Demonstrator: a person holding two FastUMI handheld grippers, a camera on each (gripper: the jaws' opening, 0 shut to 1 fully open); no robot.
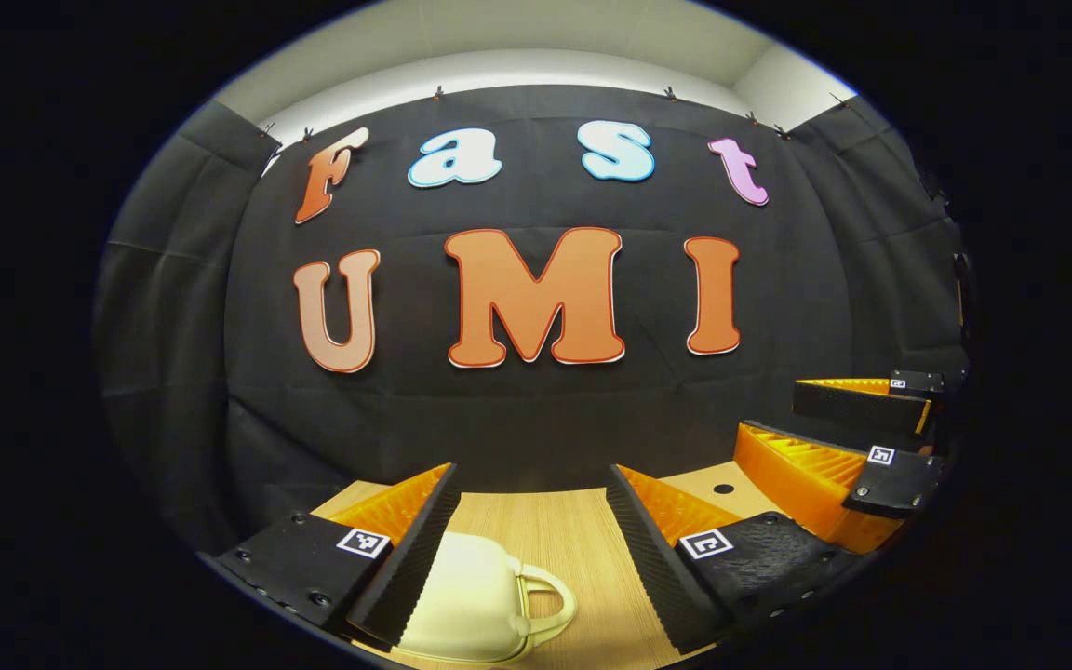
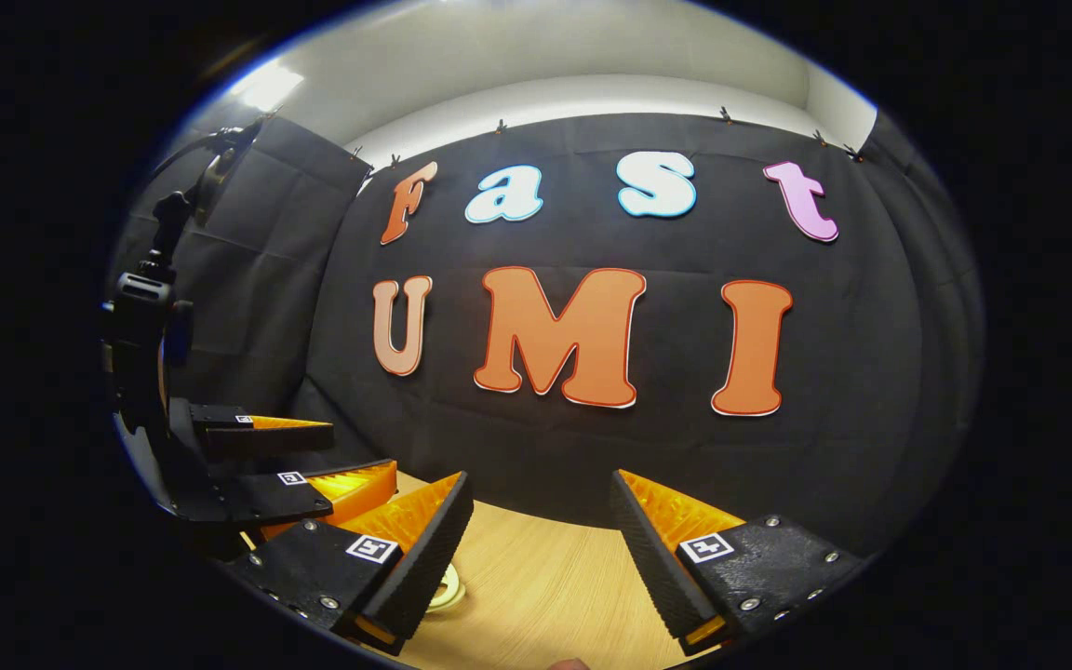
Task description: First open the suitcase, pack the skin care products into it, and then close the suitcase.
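Cream suitcase (image 1: 466, 596) flat on table (image 1: 573, 530), handle pointing right, both grippers wide open, empty

A wooden table (image 1: 545, 530) with a pale, straight grain carries everything here, and its far edge meets the black cloth wall. Near that edge, toward the right of the left gripper view, a small round dark hole (image 1: 724, 489) sits in the tabletop. A small cream suitcase (image 1: 471, 596) lies directly on the wood at the near side, closed, its looped handle (image 1: 550, 600) pointing right. In the right gripper view the same table (image 2: 545, 586) shows, with a bit of something cream (image 2: 448, 588) resting on it at the left, too hidden to identify.
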